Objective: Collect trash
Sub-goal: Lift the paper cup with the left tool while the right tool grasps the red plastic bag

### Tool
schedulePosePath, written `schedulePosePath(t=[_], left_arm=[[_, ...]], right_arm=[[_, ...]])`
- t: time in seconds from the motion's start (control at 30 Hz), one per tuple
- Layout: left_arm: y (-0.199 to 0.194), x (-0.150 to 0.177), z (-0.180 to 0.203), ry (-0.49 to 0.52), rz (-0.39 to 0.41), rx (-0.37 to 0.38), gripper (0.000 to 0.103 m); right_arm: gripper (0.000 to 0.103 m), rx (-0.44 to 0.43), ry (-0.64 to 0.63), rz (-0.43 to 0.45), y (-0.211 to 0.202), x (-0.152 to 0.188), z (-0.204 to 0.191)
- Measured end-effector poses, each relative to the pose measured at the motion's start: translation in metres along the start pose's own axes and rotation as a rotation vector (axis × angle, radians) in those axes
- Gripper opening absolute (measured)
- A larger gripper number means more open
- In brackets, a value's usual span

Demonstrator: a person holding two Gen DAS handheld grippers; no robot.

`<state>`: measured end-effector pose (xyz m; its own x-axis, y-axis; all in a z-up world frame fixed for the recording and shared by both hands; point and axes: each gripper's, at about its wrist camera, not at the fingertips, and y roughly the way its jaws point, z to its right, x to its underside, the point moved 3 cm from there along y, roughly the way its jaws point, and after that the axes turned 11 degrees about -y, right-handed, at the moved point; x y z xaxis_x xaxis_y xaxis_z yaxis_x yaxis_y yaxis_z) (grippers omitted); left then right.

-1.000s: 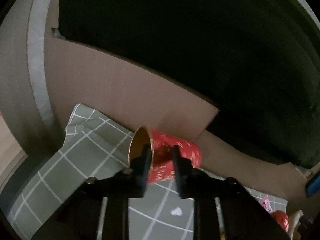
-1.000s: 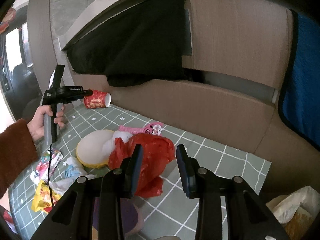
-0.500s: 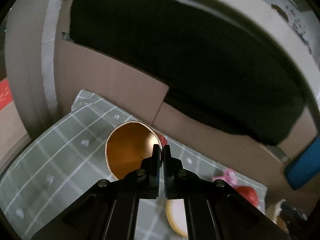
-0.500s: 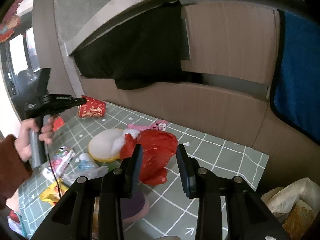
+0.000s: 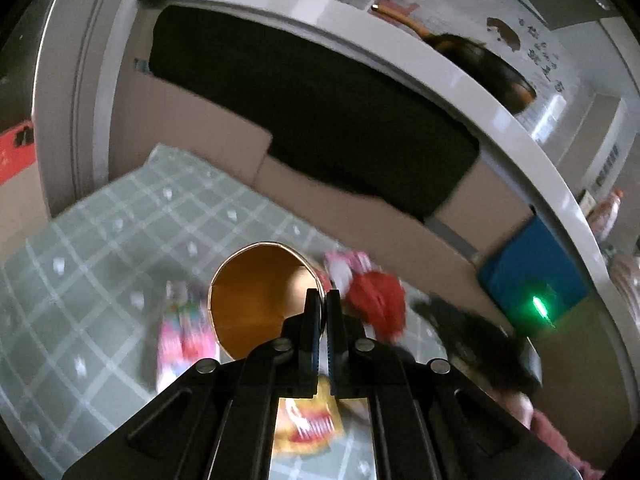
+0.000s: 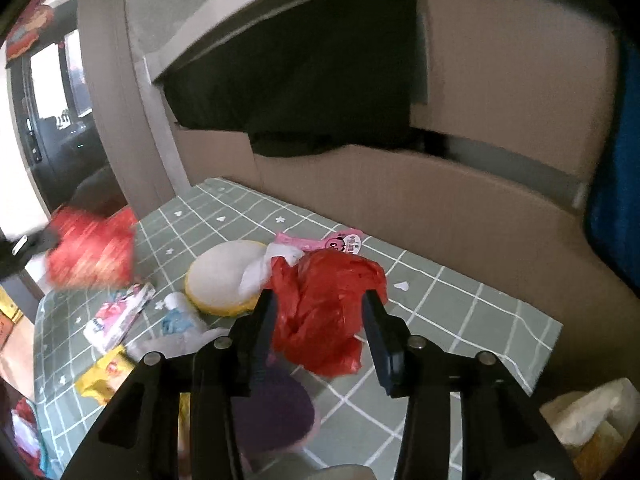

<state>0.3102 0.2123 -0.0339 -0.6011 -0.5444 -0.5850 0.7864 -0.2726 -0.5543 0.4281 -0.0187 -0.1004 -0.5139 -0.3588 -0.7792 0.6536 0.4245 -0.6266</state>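
We hold red paper cup by rim in left tongs, pinched tight, lifted off surface. Right tongs just widened, empty, over red plastic bag. Left: bag, wrappers, yellow-rimmed lid.

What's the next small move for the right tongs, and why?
Probably ease the right tongs forward and down around the red plastic bag, then close. Their jaws have just been opening and stand wide with the bag framed between them, not yet pinched. The left tongs are already shut on the paper cup.
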Motion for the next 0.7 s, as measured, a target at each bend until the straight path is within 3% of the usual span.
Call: schedulePosePath(t=[0.17, 0.3, 0.7], left_arm=[[-0.010, 0.047, 0.001, -0.008, -0.084, 0.023, 0.003], [-0.012, 0.066, -0.005, -0.012, -0.103, 0.021, 0.003], [-0.027, 0.091, -0.008, -0.016, -0.114, 0.031, 0.003]], right_arm=[[0.044, 0.016, -0.003, -0.064, 0.038, 0.002, 0.006], [0.051, -0.047, 0.044, -0.101, 0.051, 0.011, 0.008], [0.039, -0.163, 0.013, -0.132, -0.019, 0.060, -0.032]])
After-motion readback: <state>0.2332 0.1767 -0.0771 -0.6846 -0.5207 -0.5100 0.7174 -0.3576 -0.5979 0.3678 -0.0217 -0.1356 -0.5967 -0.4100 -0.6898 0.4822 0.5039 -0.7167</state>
